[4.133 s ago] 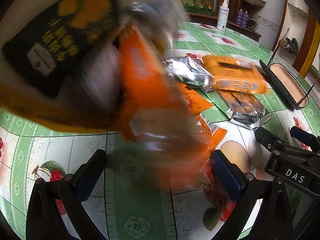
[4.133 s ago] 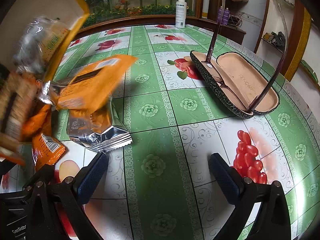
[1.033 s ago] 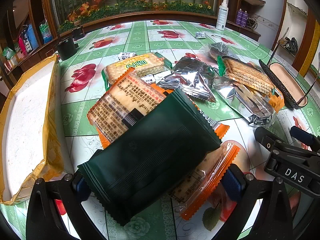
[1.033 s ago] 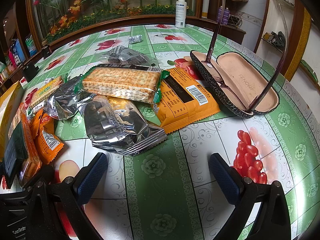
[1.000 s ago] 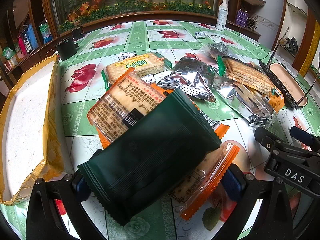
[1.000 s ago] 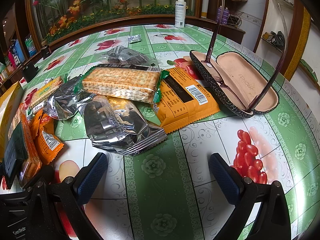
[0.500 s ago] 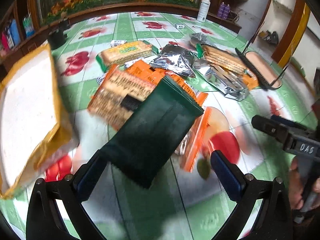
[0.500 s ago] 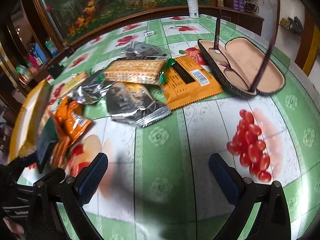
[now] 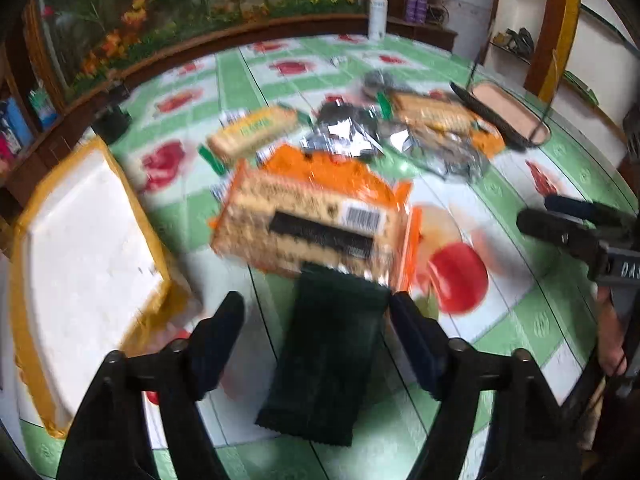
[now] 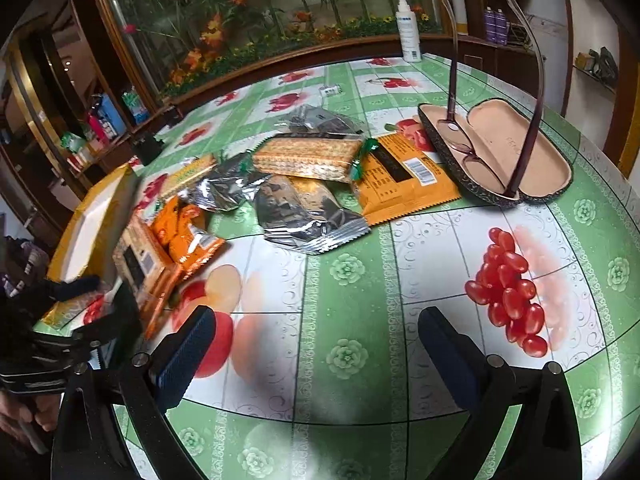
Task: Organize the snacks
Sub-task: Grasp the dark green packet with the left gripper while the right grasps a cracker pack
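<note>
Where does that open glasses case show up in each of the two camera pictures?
Left wrist view: the glasses case lies far up on the right, behind the snack pile.
Right wrist view: the same case sits upper right, open, with glasses standing in it.
Shared landmark: the white spray bottle at the table's far edge, left of the case in both views.

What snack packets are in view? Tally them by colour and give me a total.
Silver foil packets: 2
Grey crinkled packet: 1
Green-ended cracker packs: 2
Orange packets: at least 4, as they overlap
Dark green packet: 1
Total: at least 10
</note>
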A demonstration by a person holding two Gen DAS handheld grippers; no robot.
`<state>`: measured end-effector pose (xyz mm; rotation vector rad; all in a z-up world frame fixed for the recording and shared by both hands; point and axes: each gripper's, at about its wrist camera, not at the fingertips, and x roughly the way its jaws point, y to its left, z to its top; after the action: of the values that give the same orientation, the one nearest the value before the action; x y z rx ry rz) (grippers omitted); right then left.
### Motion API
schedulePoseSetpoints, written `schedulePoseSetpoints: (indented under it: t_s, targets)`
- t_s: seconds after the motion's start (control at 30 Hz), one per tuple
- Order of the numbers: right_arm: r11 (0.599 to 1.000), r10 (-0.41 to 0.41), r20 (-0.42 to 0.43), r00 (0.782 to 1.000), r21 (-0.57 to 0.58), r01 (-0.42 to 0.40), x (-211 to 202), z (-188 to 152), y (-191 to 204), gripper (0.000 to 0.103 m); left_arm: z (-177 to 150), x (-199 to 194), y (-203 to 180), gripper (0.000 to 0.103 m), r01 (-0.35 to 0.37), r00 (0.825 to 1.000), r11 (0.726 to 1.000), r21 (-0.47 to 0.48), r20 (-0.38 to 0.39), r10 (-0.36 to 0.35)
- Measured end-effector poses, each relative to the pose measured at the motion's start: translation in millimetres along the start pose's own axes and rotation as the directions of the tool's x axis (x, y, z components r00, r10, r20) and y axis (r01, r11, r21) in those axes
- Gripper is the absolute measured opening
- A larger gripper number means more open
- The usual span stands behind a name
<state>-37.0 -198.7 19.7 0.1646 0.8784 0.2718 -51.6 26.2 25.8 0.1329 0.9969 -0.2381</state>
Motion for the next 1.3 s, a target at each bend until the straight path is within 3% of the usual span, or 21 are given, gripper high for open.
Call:
schedulePoseSetpoints:
  t_s: [0.27,0.33,0.37,0.43,0.63,0.73,0.8,0.87,0.9,0.93,0.97,1.1,1.2,1.3]
  targets:
    - [0.996,-0.016,0.030,0.999,-0.091,0.018,-2,-3,19,0.102,-26,1,1,0.073,0.004,1.000,0.999,0.052,-0.014,-0.004]
    - [0.992,-0.027,0.032,0.999,-0.123,0.031,-1,-4,26,0.102,-27,2,0,0.065,0.020,1.000,0.999,0.045,-0.005,-0.019]
    - [0.990,-0.031,0.033,0.999,-0.136,0.035,-1,-4,28,0.102,-27,1,-1,0.049,0.019,1.000,0.999,0.047,0.004,-0.019]
    - [0.987,-0.026,0.035,0.999,-0.159,0.031,-1,-5,34,0.102,-26,0,-3,0.044,0.010,1.000,0.999,0.044,0.012,-0.010]
    - [0.983,0.046,0.049,0.998,-0.178,-0.037,-9,-2,53,0.102,-30,-6,4,0.044,0.052,0.998,0.999,0.010,0.024,-0.052]
    - [0.989,0.126,0.086,0.988,-0.084,-0.119,-16,0,52,0.102,-33,-13,8,0.044,0.060,0.997,0.998,0.000,0.039,-0.060]
    - [0.984,0.177,0.035,0.984,-0.015,-0.176,-10,3,54,0.102,-34,-17,12,0.044,0.082,0.996,0.997,-0.012,0.048,-0.081]
    - [0.973,0.231,0.020,0.973,0.015,-0.232,-9,5,59,0.096,-35,-20,15,0.044,0.093,0.994,0.995,-0.022,0.055,-0.092]
    - [0.969,0.245,0.021,0.969,0.024,-0.246,-9,7,62,0.087,-36,-21,16,0.044,0.092,0.994,0.996,-0.022,0.059,-0.090]
    - [0.972,0.237,-0.007,0.971,0.002,-0.237,-7,10,70,0.077,-37,-22,18,0.044,0.089,0.994,0.996,-0.031,0.067,-0.087]
    - [0.976,0.215,-0.034,0.976,-0.035,-0.217,-5,12,77,0.074,-39,-23,21,0.044,0.093,0.993,0.995,-0.041,0.072,-0.090]
    - [0.972,0.145,-0.004,0.989,-0.189,-0.144,-10,20,106,0.074,-43,-33,34,0.044,0.111,0.990,0.991,-0.069,0.096,-0.104]
    - [0.942,0.101,-0.019,0.995,-0.321,-0.102,-3,27,128,0.074,-46,-44,46,0.044,0.112,0.987,0.989,-0.095,0.122,-0.100]
    - [0.908,0.117,-0.053,0.992,-0.398,-0.128,10,33,145,0.074,-49,-55,57,0.044,0.106,0.985,0.988,-0.115,0.149,-0.088]
